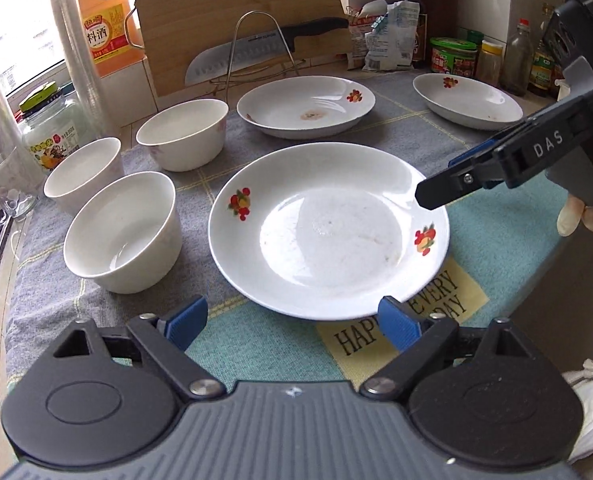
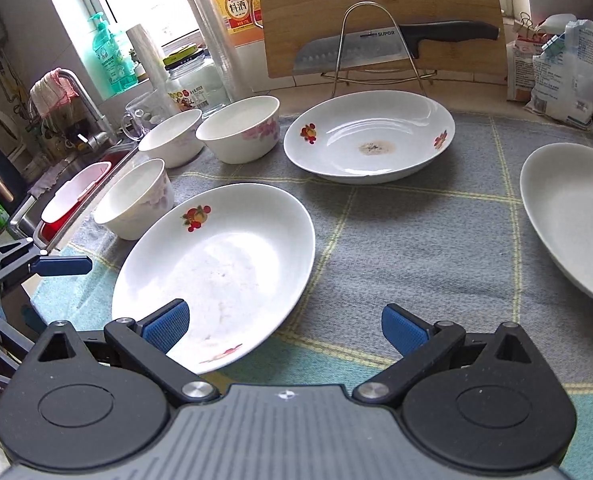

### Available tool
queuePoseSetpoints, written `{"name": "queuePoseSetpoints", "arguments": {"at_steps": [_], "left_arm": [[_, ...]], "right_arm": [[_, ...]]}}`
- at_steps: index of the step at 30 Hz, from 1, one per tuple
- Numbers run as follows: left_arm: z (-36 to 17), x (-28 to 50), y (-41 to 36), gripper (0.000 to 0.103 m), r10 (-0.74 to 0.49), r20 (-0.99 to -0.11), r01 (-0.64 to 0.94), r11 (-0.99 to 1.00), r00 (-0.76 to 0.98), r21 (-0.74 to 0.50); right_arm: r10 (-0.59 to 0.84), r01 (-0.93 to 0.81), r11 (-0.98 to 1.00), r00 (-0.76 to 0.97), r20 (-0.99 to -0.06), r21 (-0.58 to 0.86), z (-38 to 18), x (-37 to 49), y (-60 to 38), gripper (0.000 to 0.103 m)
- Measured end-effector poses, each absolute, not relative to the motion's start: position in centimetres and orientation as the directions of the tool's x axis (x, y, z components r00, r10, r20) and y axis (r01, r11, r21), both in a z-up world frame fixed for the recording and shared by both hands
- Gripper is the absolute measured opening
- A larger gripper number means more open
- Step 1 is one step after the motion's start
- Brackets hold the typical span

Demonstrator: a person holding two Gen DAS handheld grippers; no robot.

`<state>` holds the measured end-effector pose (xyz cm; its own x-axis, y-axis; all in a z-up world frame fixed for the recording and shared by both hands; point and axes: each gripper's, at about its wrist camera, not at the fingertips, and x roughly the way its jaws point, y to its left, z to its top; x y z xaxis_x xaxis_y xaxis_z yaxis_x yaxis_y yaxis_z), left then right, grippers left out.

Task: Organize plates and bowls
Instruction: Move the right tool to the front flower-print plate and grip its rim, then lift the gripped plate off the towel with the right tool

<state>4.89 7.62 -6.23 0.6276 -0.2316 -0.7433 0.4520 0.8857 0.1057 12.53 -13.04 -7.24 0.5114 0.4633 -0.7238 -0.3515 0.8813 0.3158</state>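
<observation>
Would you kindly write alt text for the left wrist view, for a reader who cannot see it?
An open left gripper hovers before a white flowered plate on a checked cloth, nothing between its jaws. Three white bowls stand left, two more plates behind, and the right gripper enters from the right.

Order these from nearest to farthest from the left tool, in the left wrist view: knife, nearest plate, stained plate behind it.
From the left tool:
1. Nearest plate, just ahead of the pads.
2. Stained plate, farther back, center.
3. Knife, on the rack at the back.
</observation>
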Motion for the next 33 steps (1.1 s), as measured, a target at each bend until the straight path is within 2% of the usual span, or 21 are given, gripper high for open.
{"name": "queuePoseSetpoints", "arguments": {"at_steps": [16, 21, 33], "left_arm": [[-9.6, 7.1, 8.6, 0.095, -0.409, -0.75, 0.626, 0.78, 0.52, 0.009], [-10.0, 7.4, 8.5, 0.102, -0.425, -0.738, 0.639, 0.769, 0.524, 0.01], [-10.2, 7.7, 8.4, 0.103, -0.434, -0.724, 0.639, 0.769, 0.536, 0.013]], "right_arm": [[0.429, -0.313, 0.895, 0.416, -0.802, 0.316, -8.9, 13.2, -7.7, 0.103], [0.42, -0.315, 0.898, 0.403, -0.813, 0.307, -9.0, 13.4, -7.4, 0.103], [0.432, -0.38, 0.877, 0.351, -0.831, 0.296, -8.9, 16.6, -6.8, 0.103]]}}
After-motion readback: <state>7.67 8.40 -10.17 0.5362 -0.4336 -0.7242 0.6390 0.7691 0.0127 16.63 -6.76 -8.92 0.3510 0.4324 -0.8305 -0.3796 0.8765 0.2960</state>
